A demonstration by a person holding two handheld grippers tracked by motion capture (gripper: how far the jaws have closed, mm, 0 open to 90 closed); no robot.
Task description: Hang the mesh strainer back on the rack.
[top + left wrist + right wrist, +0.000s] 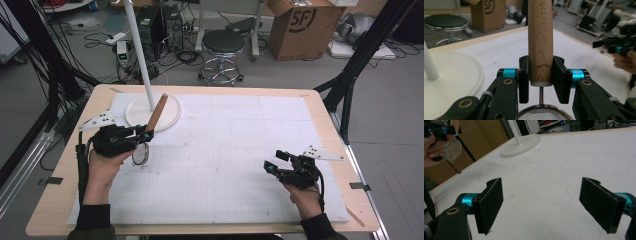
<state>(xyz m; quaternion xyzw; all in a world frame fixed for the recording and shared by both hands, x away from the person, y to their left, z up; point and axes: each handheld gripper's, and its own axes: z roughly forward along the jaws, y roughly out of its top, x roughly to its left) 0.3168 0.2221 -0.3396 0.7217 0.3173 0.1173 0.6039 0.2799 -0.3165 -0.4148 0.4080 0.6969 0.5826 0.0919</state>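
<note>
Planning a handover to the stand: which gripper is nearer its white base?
Left. The left gripper, shut on the strainer, sits just at the near edge of the base; the right gripper, open, is far across the table.

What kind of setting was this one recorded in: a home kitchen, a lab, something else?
Most likely a lab or workshop, not a kitchen. Behind the table stand computer towers amid loose floor cables, a cardboard shipping box and a rolling stool, with black frame struts around the table.
</note>
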